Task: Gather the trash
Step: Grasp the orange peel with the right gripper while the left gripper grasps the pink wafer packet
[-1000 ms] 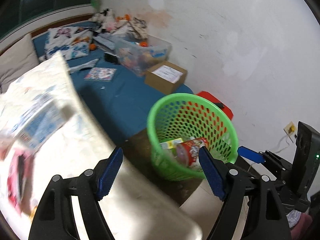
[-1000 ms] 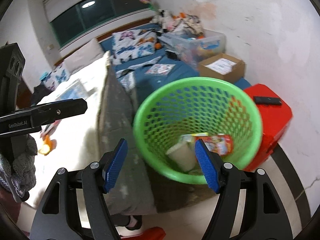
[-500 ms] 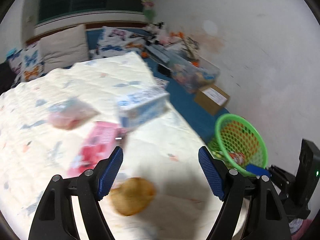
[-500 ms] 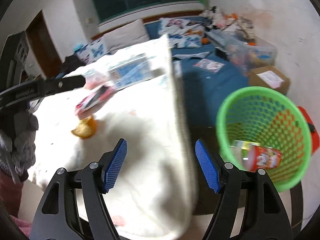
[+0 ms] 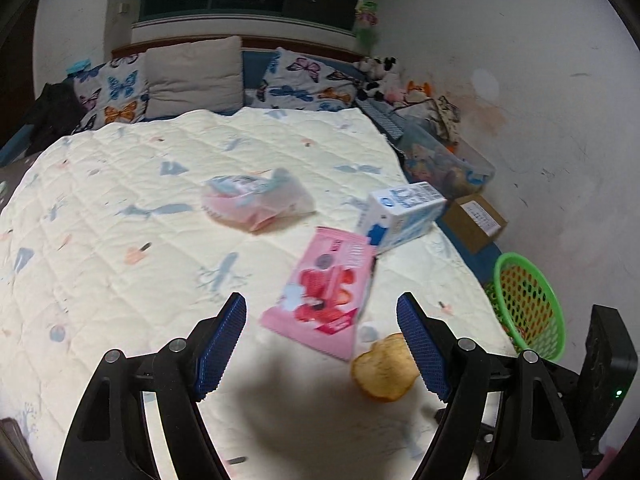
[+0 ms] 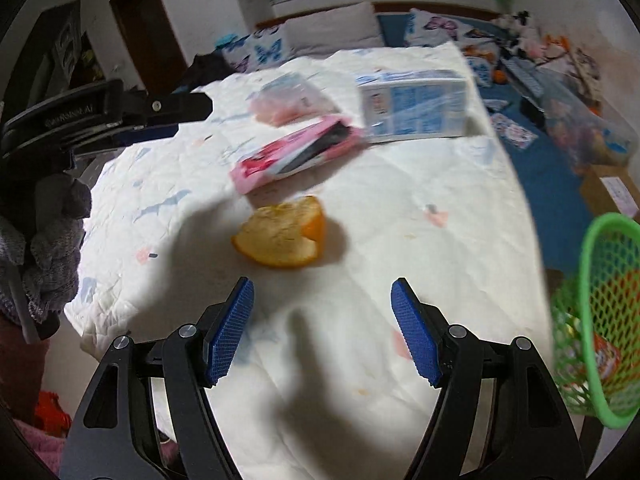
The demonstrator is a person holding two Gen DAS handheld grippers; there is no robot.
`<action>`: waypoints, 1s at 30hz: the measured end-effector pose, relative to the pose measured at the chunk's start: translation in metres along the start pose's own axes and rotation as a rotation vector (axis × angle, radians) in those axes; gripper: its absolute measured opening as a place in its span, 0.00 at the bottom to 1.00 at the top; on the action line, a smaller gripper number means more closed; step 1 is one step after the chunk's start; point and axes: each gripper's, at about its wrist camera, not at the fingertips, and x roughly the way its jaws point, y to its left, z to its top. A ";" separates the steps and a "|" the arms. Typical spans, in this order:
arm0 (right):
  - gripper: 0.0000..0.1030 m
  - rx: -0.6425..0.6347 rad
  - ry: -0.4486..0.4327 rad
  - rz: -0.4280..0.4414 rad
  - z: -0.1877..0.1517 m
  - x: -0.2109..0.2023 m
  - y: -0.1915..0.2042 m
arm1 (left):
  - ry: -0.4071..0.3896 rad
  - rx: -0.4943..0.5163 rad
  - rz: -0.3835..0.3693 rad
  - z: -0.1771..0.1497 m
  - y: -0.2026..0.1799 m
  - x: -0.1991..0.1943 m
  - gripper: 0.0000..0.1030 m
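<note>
On the cream quilt point(image 5: 120, 216) lie a pink snack wrapper point(image 5: 326, 292), a blue-and-white carton point(image 5: 404, 214), a crumpled clear bag point(image 5: 252, 198) and an orange peel point(image 5: 384, 368). My left gripper point(image 5: 322, 344) hangs open over the quilt, the pink wrapper just beyond its tips and the peel by its right finger. My right gripper point(image 6: 322, 328) is open too, empty, just short of the orange peel point(image 6: 282, 234). Beyond the peel lie the pink wrapper point(image 6: 296, 152) and the carton point(image 6: 414, 106). The green basket point(image 6: 600, 308) stands at the right, trash inside.
The green basket point(image 5: 528, 304) stands off the bed's right side. Beyond it are a cardboard box point(image 5: 476, 222) and a clear storage bin point(image 5: 444, 160) on blue bedding. Pillows point(image 5: 192, 78) line the headboard. A gloved hand point(image 6: 52, 248) holds the left gripper's body point(image 6: 100, 116).
Both views have swung left from the green basket to the bed. The basket slid to the right edge, and the wrapper, carton, bag and peel came into view ahead of both open grippers.
</note>
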 end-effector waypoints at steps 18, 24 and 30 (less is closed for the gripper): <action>0.66 -0.066 0.047 -0.046 0.026 0.058 0.026 | 0.023 -0.068 0.009 -0.009 0.035 0.004 0.73; 0.54 -0.074 0.032 -0.032 0.025 0.054 0.027 | 0.038 -0.036 -0.002 -0.008 0.027 0.013 0.73; 0.49 -0.031 0.017 -0.003 0.023 0.041 0.017 | 0.072 0.013 -0.012 -0.007 0.012 0.028 0.73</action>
